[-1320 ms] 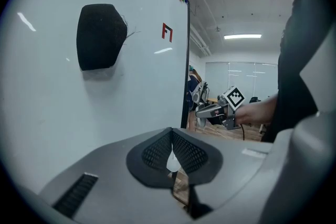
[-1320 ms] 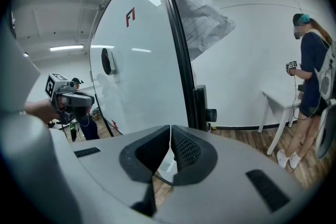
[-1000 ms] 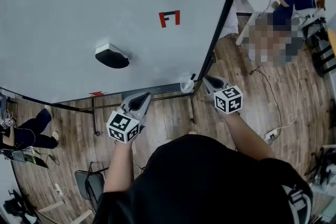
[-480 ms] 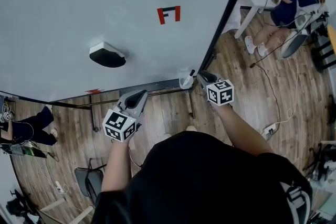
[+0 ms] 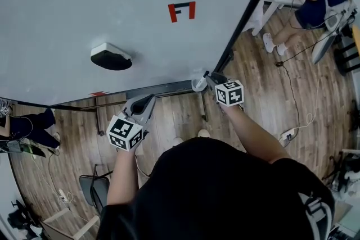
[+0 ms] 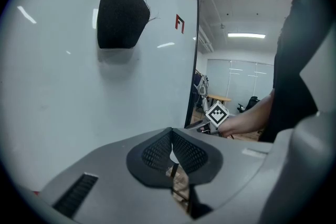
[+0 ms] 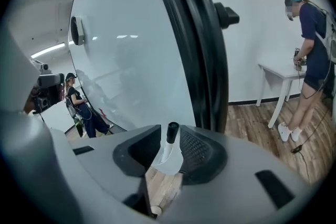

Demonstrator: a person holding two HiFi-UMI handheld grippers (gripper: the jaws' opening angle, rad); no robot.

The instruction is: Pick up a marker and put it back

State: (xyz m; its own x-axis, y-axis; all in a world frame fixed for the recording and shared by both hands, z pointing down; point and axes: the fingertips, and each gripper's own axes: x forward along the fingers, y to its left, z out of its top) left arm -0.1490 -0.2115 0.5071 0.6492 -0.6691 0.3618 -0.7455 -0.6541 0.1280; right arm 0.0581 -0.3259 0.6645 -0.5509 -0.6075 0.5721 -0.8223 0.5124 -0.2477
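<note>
Marker (image 7: 171,136) with a black cap is standing upright in a small white cup (image 5: 197,85) at the lower edge of the whiteboard (image 5: 84,3). Right gripper (image 5: 210,79) is hovering at the cup, its jaws sitting narrowly apart on either side of the marker, with a gap showing on one side, so not clamping. Left gripper (image 5: 147,104) is hanging further left along the board, jaws together on nothing. A good grasp is probably calling for centring the barrel between the pads, closing just below the cap, then lifting straight up so the cup is not tipping.
</note>
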